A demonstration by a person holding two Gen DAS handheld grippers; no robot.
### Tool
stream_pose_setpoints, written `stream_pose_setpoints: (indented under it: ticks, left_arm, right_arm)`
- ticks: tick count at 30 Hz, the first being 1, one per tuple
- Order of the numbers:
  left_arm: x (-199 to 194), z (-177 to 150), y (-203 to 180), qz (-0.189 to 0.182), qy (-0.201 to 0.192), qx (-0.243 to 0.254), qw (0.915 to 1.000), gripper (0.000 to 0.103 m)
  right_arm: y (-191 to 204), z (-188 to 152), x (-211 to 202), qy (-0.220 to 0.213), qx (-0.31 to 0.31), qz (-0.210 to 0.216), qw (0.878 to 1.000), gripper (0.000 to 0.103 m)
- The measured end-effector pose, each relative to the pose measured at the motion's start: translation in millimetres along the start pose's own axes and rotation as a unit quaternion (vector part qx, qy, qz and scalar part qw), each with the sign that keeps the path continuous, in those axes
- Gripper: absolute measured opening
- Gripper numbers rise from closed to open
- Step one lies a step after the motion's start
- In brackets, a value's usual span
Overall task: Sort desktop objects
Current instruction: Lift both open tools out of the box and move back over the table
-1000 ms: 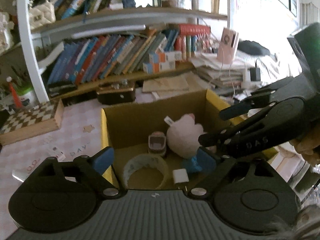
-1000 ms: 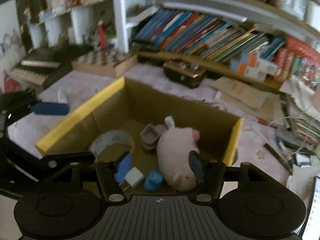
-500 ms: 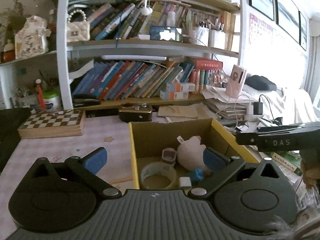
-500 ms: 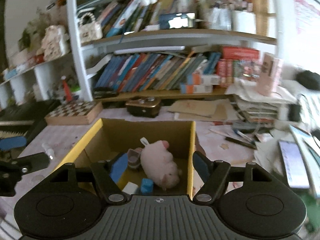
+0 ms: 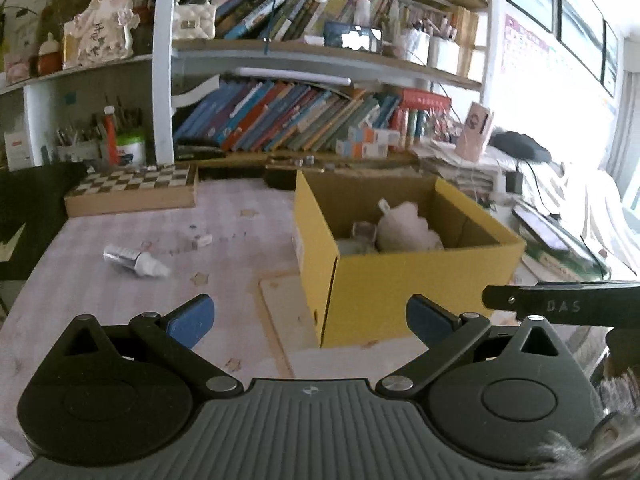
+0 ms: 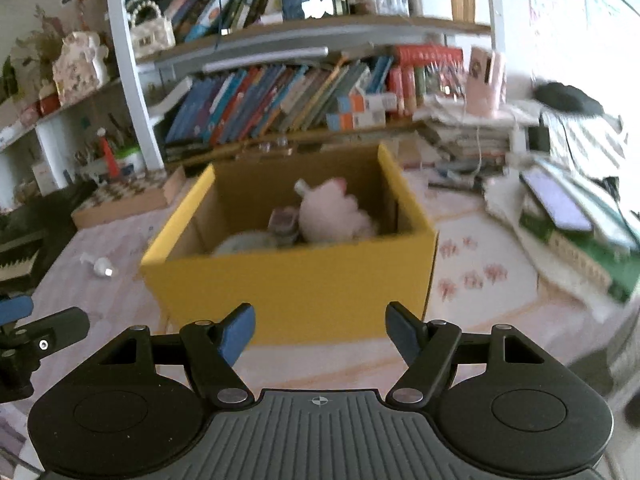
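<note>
- Yellow cardboard box (image 5: 416, 280), open top, brown inside, stands on the pink checked tabletop (image 5: 224, 240). Inside: pink plush toy (image 5: 404, 224), fuzzy and rounded; small squarish case (image 6: 285, 220) just beside it; pale tape roll (image 6: 246, 242) at the near wall.
- Small tube-like bottle (image 5: 134, 260), white cap, lies on its side left of the box, well apart.
- Chessboard box (image 5: 132, 190) and crowded bookshelf (image 5: 296, 120) behind.
- Left gripper (image 5: 310, 320): jaws spread wide, nothing between.
- Right gripper (image 6: 320, 330): jaws partly apart, empty.

Both hand-held grippers (image 5: 310, 316) (image 6: 320, 330) pulled back from the yellow box (image 5: 400, 280), jaws wider.
</note>
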State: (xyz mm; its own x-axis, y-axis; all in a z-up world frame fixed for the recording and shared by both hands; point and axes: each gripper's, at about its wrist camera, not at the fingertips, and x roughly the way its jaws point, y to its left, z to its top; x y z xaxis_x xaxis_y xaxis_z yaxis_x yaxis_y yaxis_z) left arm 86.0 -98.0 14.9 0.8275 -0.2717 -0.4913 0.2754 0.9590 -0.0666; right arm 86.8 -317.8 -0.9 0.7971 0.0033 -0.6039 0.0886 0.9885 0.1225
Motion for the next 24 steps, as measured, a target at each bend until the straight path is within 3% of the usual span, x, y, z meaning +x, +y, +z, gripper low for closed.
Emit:
stream_pose_setpoints:
  ticks: [7, 24]
  left_arm:
    - [-16, -13, 27, 0.008, 0.020, 0.004, 0.9998, 0.103]
    - [-55, -43, 79, 0.032, 0.047, 0.002, 0.9984, 0.103]
  right_arm:
    - [38, -26, -5, 0.039, 0.001, 0.010, 0.999, 0.074]
    - [102, -60, -20, 0.055, -0.013, 0.039, 0.998, 0.077]
